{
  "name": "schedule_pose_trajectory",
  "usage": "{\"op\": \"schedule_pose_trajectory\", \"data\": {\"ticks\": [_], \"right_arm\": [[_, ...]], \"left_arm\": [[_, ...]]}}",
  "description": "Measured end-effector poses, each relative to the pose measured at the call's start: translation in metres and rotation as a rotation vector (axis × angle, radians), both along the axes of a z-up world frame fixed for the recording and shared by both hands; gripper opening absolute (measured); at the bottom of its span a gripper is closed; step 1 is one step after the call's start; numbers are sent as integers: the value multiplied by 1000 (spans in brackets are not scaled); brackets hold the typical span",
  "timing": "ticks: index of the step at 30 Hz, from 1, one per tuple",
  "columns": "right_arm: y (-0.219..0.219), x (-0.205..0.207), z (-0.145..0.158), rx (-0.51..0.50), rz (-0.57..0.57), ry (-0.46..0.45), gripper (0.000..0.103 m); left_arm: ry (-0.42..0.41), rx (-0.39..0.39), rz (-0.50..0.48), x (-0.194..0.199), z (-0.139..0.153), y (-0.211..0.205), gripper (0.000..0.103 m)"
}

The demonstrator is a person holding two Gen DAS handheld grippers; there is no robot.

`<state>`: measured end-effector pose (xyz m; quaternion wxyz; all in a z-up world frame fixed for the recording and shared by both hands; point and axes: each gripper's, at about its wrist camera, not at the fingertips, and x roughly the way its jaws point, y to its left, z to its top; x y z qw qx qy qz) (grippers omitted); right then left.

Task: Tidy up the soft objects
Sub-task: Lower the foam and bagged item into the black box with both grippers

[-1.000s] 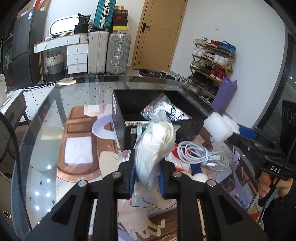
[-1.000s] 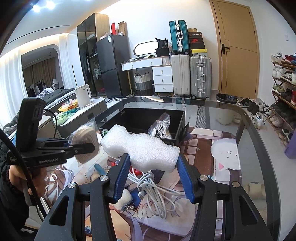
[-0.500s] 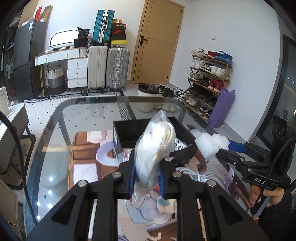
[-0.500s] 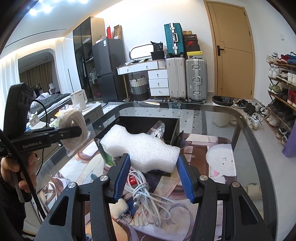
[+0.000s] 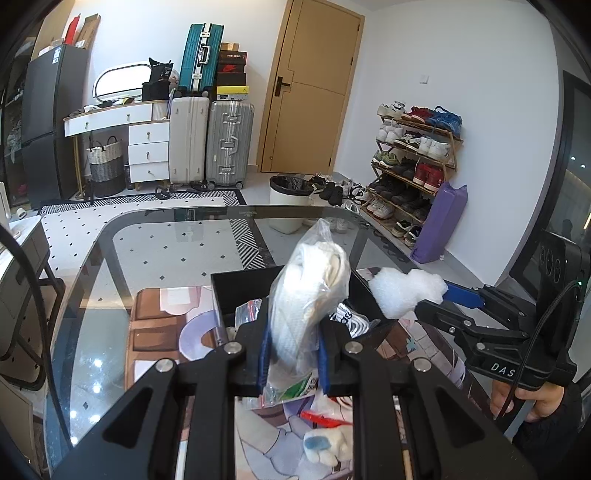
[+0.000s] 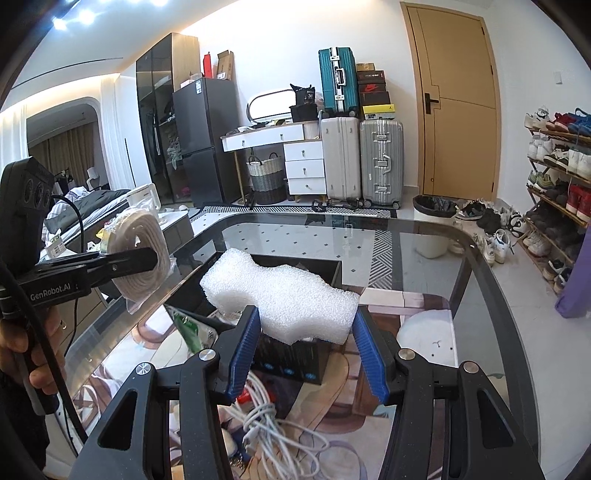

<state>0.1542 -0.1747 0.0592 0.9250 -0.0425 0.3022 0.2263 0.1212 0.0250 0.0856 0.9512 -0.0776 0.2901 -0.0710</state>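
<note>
Both wrist views are bright and sharp, lit by daylight and by ceiling spotlights that glare at the upper left; the glass tabletop mirrors small light spots, and the fisheye lens bends walls and darkens the corners

- The foam block is showing plain white, with a fine bubbly texture.
- The right gripper is wearing bright blue ribbed pads on black arms.
- The left gripper is showing black too, with blue pad edges.
- The bagged strap is looking cream-white inside clear plastic.
- The bin is sitting there solid black.
- The counter is gleaming as dark tinted glass, over a pastel cartoon print.
- The cable bundle is lying white.
- The floor is showing white with small black diamonds.
- One suitcase is standing out in teal.
</note>
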Motion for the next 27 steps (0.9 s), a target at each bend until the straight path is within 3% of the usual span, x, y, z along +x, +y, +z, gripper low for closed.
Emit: {"op": "schedule_pose_trajectory", "data": {"ticks": [27], "right_arm": [[49, 61, -29, -141, 74, 56, 52]], "left_arm": [[101, 42, -17, 67, -43, -15, 18]]}}
